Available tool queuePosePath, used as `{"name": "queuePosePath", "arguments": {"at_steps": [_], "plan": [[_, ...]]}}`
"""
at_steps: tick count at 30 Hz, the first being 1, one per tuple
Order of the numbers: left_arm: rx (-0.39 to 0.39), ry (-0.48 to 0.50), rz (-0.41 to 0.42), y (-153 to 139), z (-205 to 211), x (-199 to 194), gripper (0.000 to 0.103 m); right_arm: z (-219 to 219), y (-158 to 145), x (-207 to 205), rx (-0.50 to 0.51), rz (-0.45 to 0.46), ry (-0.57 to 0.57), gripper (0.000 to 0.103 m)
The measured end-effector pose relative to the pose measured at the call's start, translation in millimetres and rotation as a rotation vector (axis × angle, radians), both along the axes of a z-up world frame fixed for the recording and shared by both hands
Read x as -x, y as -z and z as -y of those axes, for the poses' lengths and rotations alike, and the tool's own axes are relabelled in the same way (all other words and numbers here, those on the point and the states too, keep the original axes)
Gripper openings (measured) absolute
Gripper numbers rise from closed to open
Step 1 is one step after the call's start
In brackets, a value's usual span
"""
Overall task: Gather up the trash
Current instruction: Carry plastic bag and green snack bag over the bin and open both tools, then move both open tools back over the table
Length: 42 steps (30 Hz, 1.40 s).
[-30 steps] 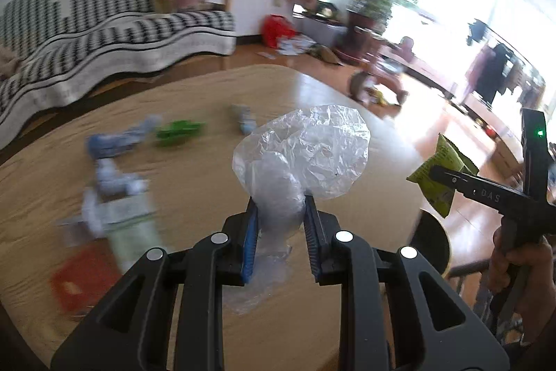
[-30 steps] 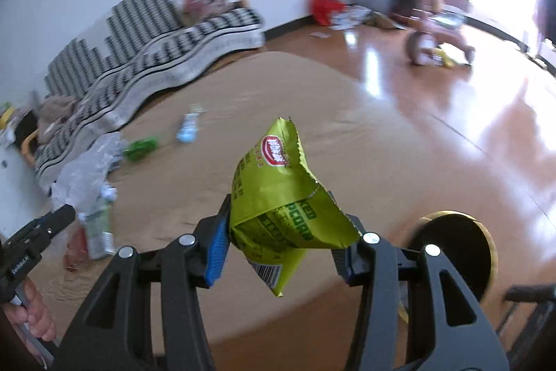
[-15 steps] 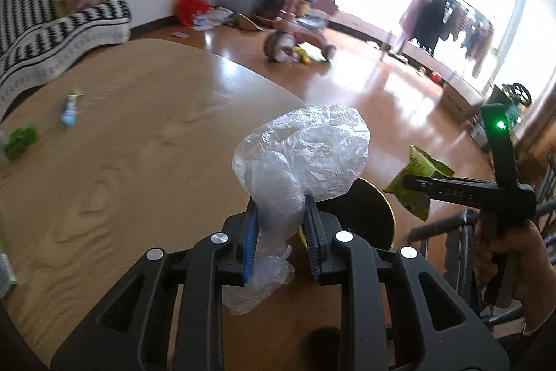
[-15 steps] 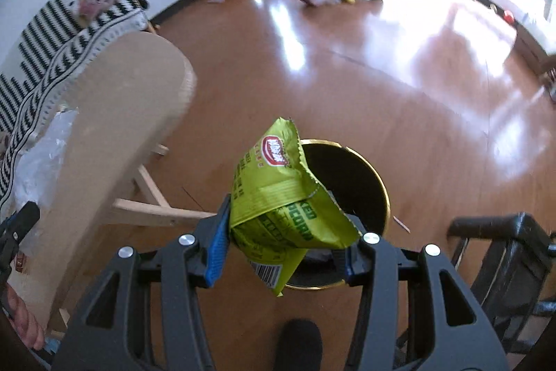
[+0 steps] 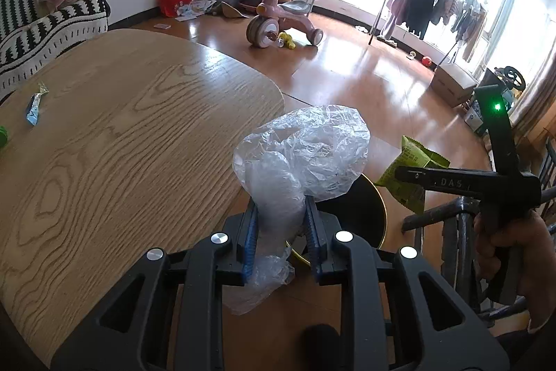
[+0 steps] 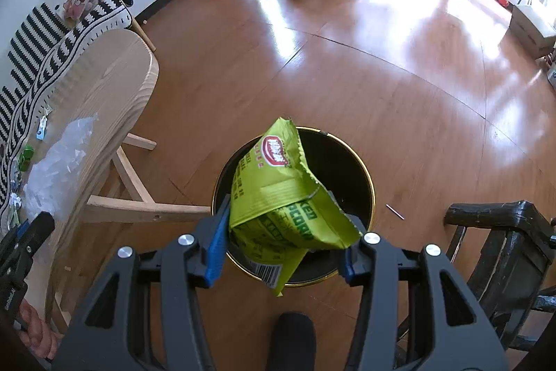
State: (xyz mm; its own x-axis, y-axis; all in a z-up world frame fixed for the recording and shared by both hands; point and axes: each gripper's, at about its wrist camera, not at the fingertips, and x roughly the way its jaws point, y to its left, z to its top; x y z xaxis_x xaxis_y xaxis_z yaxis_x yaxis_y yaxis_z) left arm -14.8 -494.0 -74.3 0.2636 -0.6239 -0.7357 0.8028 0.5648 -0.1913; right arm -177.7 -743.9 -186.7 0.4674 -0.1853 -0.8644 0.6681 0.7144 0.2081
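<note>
My left gripper (image 5: 280,233) is shut on a crumpled clear plastic bag (image 5: 305,155), held over the wooden table's right edge (image 5: 267,113). My right gripper (image 6: 279,244) is shut on a green snack packet (image 6: 278,193), held directly above a black trash bin with a gold rim (image 6: 354,176) on the floor. The bin (image 5: 351,207) shows partly behind the plastic bag in the left wrist view, with the green packet (image 5: 410,162) and right gripper beyond it. The plastic bag (image 6: 59,169) and left gripper show at the left of the right wrist view.
A blue wrapper (image 5: 33,108) and a green item (image 5: 2,136) lie on the table's far left. A dark wooden chair (image 6: 504,252) stands right of the bin. A pink tricycle (image 5: 281,13), sofa (image 5: 45,23) and clothes rack (image 5: 438,6) stand farther off.
Both grippers swung right, away from the table's trash toward the bin. The right gripper now hangs directly over the bin opening, and its packet has tipped.
</note>
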Motion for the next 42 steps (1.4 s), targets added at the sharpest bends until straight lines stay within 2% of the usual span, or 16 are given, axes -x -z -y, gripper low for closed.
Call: {"name": "queuePosePath", "arguments": {"at_steps": [4,6,15,23,28,30,31,34,39,42], "plan": [[-0.003,0.003,-0.003,1,3,4,0.024,2,-2,3,0.007,0.016,0.015,0.068],[-0.005,0.007,-0.005,1,5,2,0.024,3,-4,5,0.008,0.026,0.015,0.07],[-0.041,0.061,-0.044,23,32,10,0.024,12,-21,22,0.025,0.089,0.092,0.07],[-0.107,0.153,-0.106,75,95,32,0.024,27,-31,43,0.01,0.138,0.194,0.072],[-0.128,0.198,-0.129,91,127,41,0.024,30,-41,51,0.01,0.185,0.227,0.076],[-0.125,0.205,-0.133,96,136,45,0.027,29,-46,51,0.025,0.193,0.228,0.077],[-0.126,0.21,-0.138,96,137,45,0.034,29,-47,51,0.031,0.193,0.228,0.078],[-0.13,0.217,-0.121,99,144,49,0.072,28,-49,48,0.033,0.195,0.227,0.079],[-0.123,0.209,-0.101,94,145,49,0.075,23,-51,40,0.041,0.192,0.212,0.079],[-0.116,0.18,-0.079,80,129,41,0.075,17,-56,32,0.039,0.204,0.201,0.079]]}}
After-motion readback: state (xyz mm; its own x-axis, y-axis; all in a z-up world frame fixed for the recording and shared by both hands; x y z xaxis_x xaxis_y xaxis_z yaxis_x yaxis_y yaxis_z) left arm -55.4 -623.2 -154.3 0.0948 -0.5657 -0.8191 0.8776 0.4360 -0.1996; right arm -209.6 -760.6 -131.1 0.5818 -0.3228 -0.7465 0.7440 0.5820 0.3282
